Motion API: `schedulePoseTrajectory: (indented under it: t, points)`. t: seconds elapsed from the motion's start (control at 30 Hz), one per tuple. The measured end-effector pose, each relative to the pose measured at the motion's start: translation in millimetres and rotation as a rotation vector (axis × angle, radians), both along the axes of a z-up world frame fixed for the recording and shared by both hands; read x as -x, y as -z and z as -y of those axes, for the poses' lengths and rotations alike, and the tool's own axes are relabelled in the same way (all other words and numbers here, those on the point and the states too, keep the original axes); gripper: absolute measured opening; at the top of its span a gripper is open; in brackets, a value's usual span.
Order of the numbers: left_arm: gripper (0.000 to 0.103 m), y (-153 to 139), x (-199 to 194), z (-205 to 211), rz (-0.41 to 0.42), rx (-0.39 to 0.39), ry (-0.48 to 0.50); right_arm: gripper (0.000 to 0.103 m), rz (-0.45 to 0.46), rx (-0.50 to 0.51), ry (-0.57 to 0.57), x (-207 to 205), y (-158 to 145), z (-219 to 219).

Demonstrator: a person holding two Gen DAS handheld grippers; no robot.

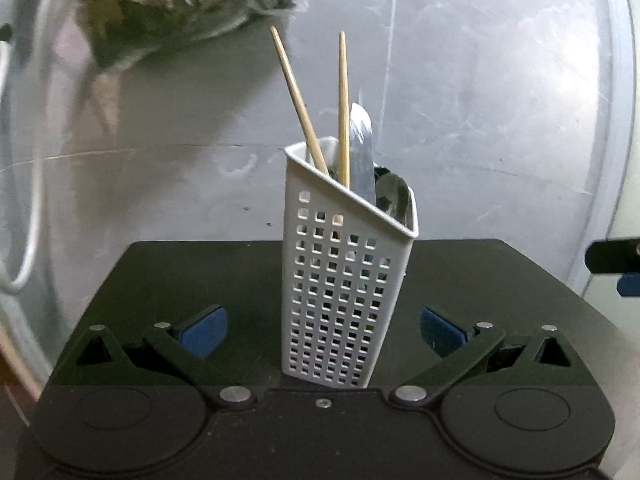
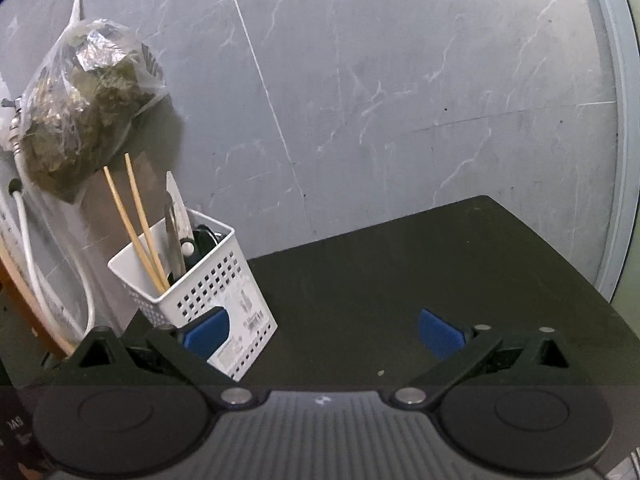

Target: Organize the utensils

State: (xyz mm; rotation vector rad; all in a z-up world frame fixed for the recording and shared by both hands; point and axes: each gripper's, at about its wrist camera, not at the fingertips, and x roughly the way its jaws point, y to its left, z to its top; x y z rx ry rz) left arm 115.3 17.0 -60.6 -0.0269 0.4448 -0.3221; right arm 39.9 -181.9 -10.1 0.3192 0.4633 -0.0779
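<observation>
Standing spread wide, the left gripper (image 1: 324, 330) is flanking the white utensil caddy (image 1: 344, 280) without pressing it (seemingly released), near the black table's (image 2: 440, 280) back-left corner. The right gripper (image 2: 324, 332) is gaping empty; only its view is showing the caddy's label (image 2: 248, 316) and scissors (image 2: 192, 246) beside the chopsticks (image 2: 136, 220).

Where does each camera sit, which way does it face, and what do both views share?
Left wrist: on the left gripper, facing the white utensil holder between open jaws, grey wall behind.
Right wrist: on the right gripper, jaws open over the black table, holder at left.
Shared: holder, chopsticks, hanging plastic bag, table.
</observation>
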Motion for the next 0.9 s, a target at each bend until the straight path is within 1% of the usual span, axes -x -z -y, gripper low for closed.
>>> schedulePoseTrajectory:
  t: [0.2, 0.37, 0.53, 0.9]
  points:
    - [0.102, -17.0, 31.5, 4.5, -0.004, 0.004, -0.098, 0.103, -0.029, 0.012, -0.050, 19.5, -4.1, 10.2]
    - [0.102, -28.8, 59.6, 8.9, -0.007, -0.006, -0.157, 0.103, -0.042, 0.044, -0.098, 37.4, -7.8, 15.2]
    - [0.102, -37.8, 87.5, 13.8, -0.016, -0.011, -0.218, 0.103, -0.050, 0.046, -0.131, 53.9, -8.8, 21.7]
    - [0.102, -55.9, 154.7, 20.9, 0.006, -0.036, -0.308, 0.103, -0.059, 0.028, -0.178, 89.8, -7.3, 32.2]
